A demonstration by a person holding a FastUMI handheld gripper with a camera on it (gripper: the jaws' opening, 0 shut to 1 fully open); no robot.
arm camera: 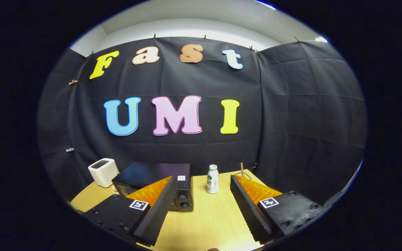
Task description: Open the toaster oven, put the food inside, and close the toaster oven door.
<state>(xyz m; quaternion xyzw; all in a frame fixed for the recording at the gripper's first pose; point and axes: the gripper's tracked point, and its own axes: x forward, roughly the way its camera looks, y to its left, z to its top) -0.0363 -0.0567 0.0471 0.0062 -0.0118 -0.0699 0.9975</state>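
Gripper (201, 200) wide open, holding nothing, high above table (204, 223); oven (155, 177) ahead, just beyond left finger (159, 209).

1 white toaster (103, 171) and 1 small white bottle (213, 179) are standing upright, well apart, on the wooden table (208, 216).
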